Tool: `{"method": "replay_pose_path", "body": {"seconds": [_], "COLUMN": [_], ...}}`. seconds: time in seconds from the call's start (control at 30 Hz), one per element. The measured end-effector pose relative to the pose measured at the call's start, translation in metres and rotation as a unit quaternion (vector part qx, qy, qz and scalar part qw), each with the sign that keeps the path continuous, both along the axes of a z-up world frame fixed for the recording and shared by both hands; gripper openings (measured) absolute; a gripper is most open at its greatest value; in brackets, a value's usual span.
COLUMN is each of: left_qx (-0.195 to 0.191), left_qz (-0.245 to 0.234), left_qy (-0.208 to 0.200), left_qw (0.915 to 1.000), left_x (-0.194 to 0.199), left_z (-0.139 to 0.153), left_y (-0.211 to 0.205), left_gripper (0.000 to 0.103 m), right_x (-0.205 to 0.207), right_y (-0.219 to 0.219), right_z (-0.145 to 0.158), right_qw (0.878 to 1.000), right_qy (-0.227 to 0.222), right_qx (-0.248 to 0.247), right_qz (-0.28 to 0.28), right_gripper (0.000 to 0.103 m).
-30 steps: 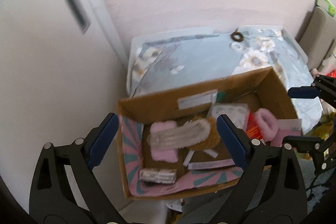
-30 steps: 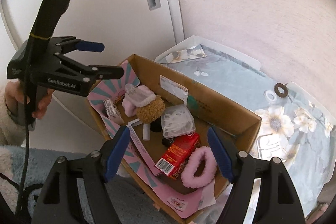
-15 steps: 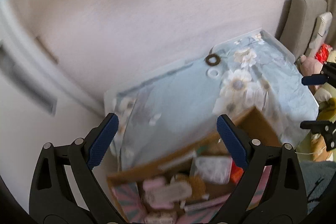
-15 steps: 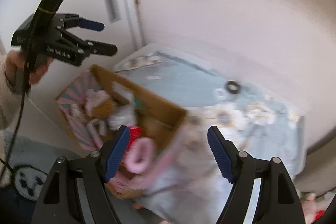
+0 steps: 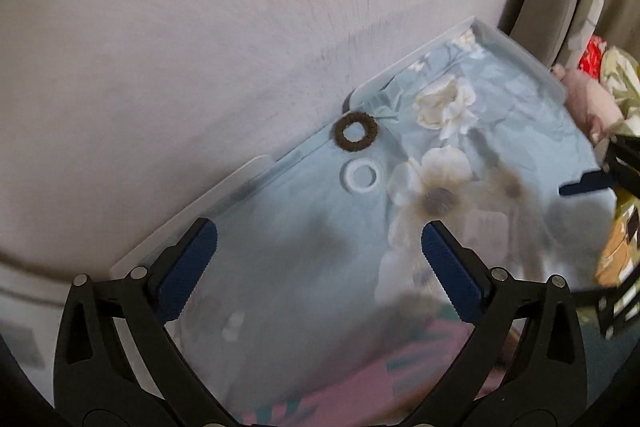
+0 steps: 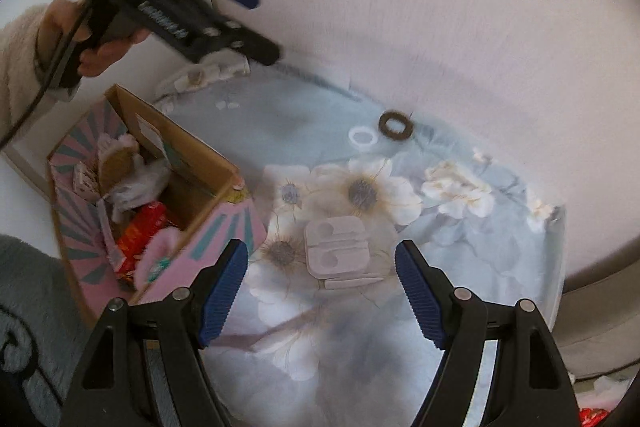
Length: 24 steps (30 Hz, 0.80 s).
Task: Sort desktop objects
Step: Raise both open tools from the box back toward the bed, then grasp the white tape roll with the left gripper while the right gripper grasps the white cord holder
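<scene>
Ahead of the wide-open left claw (image 5: 318,269) lay bare flowered cloth (image 5: 304,227); a brown ring (image 5: 356,131) and white ring (image 5: 363,176) sat by the wall. Right claw (image 6: 322,293), open too, hung over a white card (image 6: 336,247), box (image 6: 168,195) at its left.

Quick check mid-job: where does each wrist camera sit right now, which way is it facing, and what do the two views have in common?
Left wrist: rides the open left hand-held gripper, looking down at the floral cloth by the wall; the right gripper's blue fingertip shows at right.
Right wrist: rides the open right hand-held gripper, facing the cloth and cardboard box; the left gripper and the person's left hand show.
Shared: brown hair tie, white ring.
</scene>
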State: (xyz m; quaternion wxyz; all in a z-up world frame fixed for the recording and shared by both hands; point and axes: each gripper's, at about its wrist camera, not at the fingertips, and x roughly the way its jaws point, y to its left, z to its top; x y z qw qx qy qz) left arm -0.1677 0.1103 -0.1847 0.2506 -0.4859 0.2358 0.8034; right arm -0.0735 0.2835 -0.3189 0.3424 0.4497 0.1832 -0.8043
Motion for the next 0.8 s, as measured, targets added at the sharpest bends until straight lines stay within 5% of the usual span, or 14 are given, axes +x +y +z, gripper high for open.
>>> {"method": "replay_pose_path", "body": {"seconds": [0.17,0.5,0.8], "left_qx": [0.017,-0.021,-0.027], "left_qz": [-0.008,-0.045,-0.054], "left_qy": [-0.045,-0.042,-0.056], "left_qw": [0.9988,0.9979,0.9966], "left_x": [-0.031,-0.038,-0.031], "left_z": [-0.049,-0.091,-0.108], "left_y": [0.026,0.056,0.059], "left_gripper": [0.102,0.1,0.068], "right_x": [-0.02,-0.032,-0.042], "right_y": [-0.002,-0.009,-0.011], "right_z": [-0.034,-0.06,-0.067], "right_qw": [0.999,0.999,0.998], "right_qy": [-0.033,-0.042,-0.046], "right_qx": [-0.014,-0.006,-0.021], "right_qz": [-0.002,0.02,0.034], "right_gripper": [0.072,0.073,0.073]}}
